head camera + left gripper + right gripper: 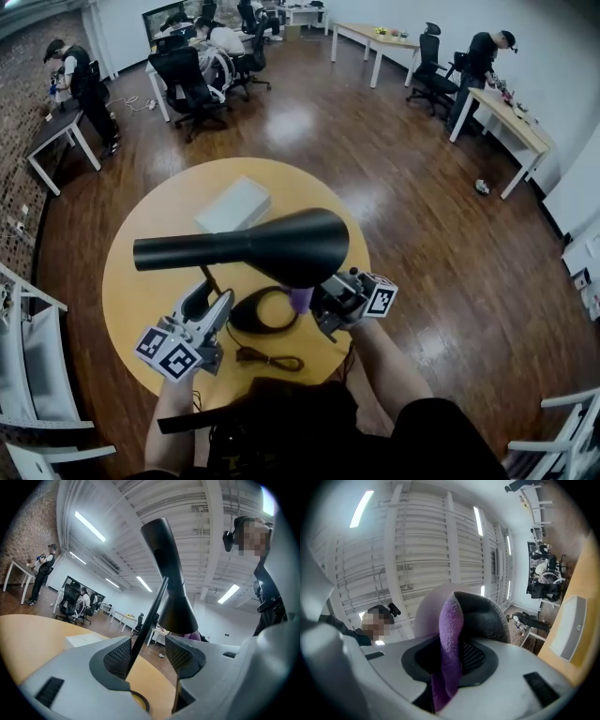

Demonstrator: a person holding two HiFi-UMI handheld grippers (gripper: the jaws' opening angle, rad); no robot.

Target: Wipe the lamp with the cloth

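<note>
A black desk lamp stands on the round yellow table (141, 281), its cone shade (281, 246) lying level above the ring base (246, 317). My left gripper (210, 300) sits at the thin stem (149, 620). The stem runs between its jaws and leans on the left pad (117, 657), with a wide gap to the other pad. In the left gripper view the shade (168, 583) rises just beyond the left gripper (147, 656). My right gripper (317, 302) is shut on a purple cloth (301, 298) just under the shade's wide rim. In the right gripper view the cloth (450, 639) hangs folded between the pads of the right gripper (454, 653).
A flat white box (234, 204) lies on the table's far side. The lamp's black cable (267, 358) curls near the front edge. Office chairs (187, 84), desks and several people stand far back. White chairs (28, 366) flank me.
</note>
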